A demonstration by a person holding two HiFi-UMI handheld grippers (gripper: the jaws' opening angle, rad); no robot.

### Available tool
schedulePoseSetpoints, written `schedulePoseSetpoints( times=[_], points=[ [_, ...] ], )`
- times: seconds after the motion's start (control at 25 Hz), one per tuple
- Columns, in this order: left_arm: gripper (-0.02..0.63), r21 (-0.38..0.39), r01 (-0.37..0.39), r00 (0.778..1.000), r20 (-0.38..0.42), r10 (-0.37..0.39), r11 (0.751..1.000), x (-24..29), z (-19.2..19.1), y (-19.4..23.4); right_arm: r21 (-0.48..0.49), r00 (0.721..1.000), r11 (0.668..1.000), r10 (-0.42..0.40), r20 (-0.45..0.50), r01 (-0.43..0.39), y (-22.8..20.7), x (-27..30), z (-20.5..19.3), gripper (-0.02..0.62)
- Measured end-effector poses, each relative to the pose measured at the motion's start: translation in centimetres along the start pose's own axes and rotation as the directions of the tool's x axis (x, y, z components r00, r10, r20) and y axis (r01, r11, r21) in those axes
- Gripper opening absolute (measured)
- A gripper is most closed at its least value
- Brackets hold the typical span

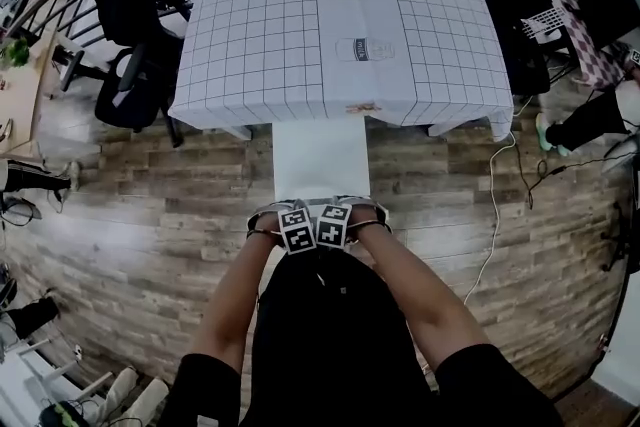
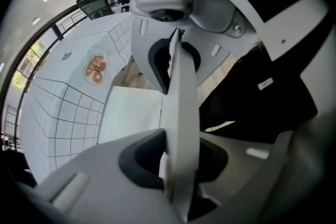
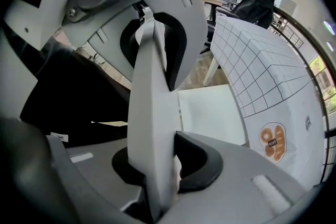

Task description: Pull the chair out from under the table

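A white chair (image 1: 321, 158) stands partly out from under the table (image 1: 260, 35), which wears a white grid-patterned cloth; the seat shows in front of the table's near edge. My left gripper (image 1: 291, 219) and right gripper (image 1: 343, 216) sit side by side on the top of the chair back, pointing steeply down. In the left gripper view the chair back (image 2: 182, 86) runs as a white slab between the jaws of the left gripper (image 2: 176, 113), which press on it. The right gripper (image 3: 155, 107) clamps the same back (image 3: 149, 76) in the right gripper view, with the seat (image 3: 210, 107) beyond.
Black office chairs stand at the table's left (image 1: 135, 15) and right (image 1: 540, 5). A white cable (image 1: 495, 215) trails over the wooden floor to the right of the chair. A person's legs (image 1: 585, 123) show at the right edge. A railing runs behind the table.
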State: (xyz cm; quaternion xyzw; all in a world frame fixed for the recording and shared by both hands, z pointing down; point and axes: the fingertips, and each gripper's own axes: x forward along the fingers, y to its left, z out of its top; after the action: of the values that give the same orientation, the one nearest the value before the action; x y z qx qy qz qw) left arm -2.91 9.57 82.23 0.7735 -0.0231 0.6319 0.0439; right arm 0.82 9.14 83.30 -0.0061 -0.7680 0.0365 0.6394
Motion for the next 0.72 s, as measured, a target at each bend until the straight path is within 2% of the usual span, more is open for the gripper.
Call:
schedulePoseSetpoints(
  times=[0.24,0.48,0.72],
  points=[
    [0.087,-0.014,0.028,1.0,-0.009,-0.028,1.0,-0.8,0.4,-3.3,-0.002,1.0,1.0,0.026,-0.002,-0.026,3.2,-0.7,-0.7,0.086],
    [0.091,0.001,0.033,0.999,-0.016,-0.033,0.999,-3.2,-0.8,-6.7,0.015,1.0,1.0,0.01,0.008,-0.01,7.0,-2.3,0.9,0.086],
    [0.092,-0.024,0.042,0.999,-0.005,-0.042,0.999,-1.6,0.2,-8.2,0.007,1.0,1.0,0.024,0.003,-0.024,8.2,-1.3,-0.8,0.086]
  ],
)
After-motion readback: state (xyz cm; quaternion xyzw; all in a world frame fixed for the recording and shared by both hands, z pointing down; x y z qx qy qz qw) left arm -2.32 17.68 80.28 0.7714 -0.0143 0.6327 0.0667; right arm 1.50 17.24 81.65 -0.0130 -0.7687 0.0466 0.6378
